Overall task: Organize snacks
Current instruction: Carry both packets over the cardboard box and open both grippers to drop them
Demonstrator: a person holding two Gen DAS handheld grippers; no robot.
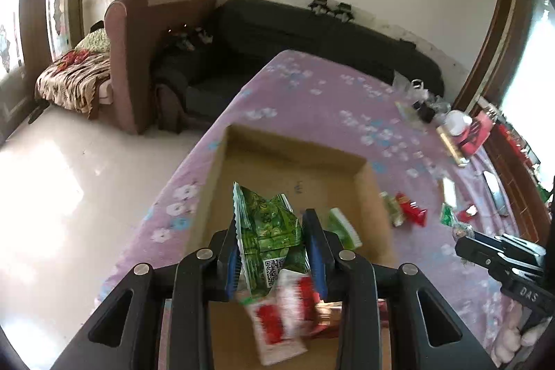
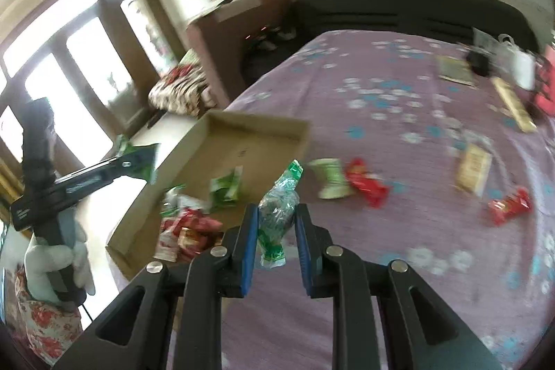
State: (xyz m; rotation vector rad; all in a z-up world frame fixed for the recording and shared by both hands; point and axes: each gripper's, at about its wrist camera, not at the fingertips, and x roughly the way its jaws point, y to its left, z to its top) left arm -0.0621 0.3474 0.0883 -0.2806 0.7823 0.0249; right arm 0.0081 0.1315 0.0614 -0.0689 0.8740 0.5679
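Snacks: split between the cardboard box (image 1: 242, 162) and the purple flowered tablecloth (image 1: 312, 99). Left gripper (image 1: 274, 241) pinching a green snack packet (image 1: 270, 227) between its blue pads, packet held above the box interior; QR code visible on the packet's lower part. Right gripper (image 2: 277, 231) clamped on a clear packet with green ends (image 2: 279, 210), held above the cloth just beside the box's near right side. In the box: red-and-white packets (image 2: 187, 231) piled at the near end, one green packet (image 2: 225, 189) next to them. Far half of the box floor bare. Loose on the cloth right of the box: a pale green packet (image 2: 331, 179) touching a red packet (image 2: 367, 182), another red packet (image 2: 510, 207) further right, a tan packet (image 2: 473, 170) beyond those. Right-wrist view also shows the left gripper from the side, a gloved hand (image 2: 55, 262) around its handle. Both views motion-blurred, labels unreadable. Dark sofa (image 1: 312, 33) behind the table.
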